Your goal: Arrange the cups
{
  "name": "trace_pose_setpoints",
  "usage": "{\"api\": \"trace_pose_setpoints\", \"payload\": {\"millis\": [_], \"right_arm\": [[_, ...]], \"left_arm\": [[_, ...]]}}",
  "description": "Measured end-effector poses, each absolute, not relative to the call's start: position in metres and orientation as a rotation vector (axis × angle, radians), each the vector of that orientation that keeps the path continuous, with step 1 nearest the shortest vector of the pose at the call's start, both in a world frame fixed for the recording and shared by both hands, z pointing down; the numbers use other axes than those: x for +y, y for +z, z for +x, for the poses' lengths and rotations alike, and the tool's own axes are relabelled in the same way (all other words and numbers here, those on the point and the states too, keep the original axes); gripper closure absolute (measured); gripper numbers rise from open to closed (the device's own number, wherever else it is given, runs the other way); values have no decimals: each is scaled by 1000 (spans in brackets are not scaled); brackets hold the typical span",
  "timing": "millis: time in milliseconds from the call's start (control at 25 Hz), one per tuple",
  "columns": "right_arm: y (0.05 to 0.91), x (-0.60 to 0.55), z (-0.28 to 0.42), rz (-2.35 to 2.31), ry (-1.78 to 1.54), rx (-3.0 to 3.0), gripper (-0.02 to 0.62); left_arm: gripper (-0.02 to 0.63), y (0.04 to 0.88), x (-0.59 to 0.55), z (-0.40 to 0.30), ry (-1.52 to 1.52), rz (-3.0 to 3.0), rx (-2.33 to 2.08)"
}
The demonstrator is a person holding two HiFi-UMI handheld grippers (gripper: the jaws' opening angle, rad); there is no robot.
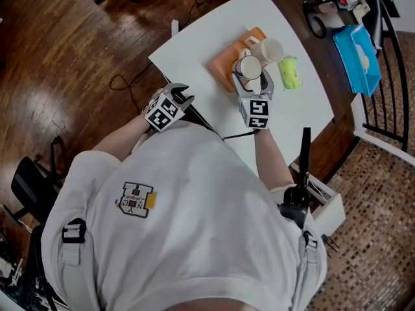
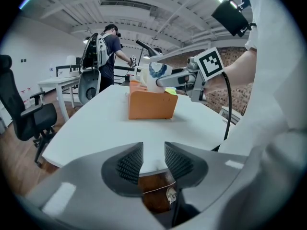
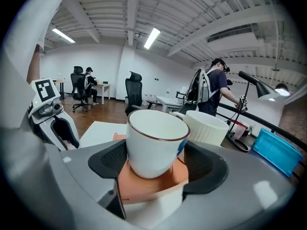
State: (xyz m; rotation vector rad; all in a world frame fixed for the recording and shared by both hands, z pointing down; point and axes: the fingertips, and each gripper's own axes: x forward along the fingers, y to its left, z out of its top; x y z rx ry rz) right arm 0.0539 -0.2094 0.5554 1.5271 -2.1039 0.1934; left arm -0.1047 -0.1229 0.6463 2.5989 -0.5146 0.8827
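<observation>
Two cups sit on the orange tray (image 1: 222,65) at the far side of the white table (image 1: 207,28): a brown-rimmed cup (image 3: 156,138) nearer me and a ribbed cup (image 3: 209,127) just behind it, close enough that they may be touching. A yellow-green object (image 1: 290,74) lies on the table beside the tray; I cannot tell what it is.

Right gripper (image 3: 156,161): jaws spread wide, one on each side of the brown-rimmed cup. The left pad sits against the cup wall, while a sliver of tray shows between the cup and the right pad. I read this as bracketing rather than a firm clamp. The cup's base is flat on the tray. The low approach, with pads below the rim, makes sense because the cup tapers downward and a grip on the body would stop it slipping out.

Left gripper (image 2: 153,159): jaws a little apart with nothing between them. It is parked at the near table edge, well apart from the tray, presumably to keep clear of the working side.

Judgement: the grasp step is in hand and the arranging is not finished. The main risk is knocking the ribbed cup when the nearer one is lifted.
</observation>
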Motion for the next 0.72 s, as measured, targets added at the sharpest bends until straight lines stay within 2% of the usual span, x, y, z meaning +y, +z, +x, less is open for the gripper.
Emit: {"api": "trace_pose_setpoints", "payload": {"millis": [720], "right_arm": [[545,-197,47,1580,82,-2081,229]], "left_arm": [[469,651,-110,-103,959,2669,-424]]}}
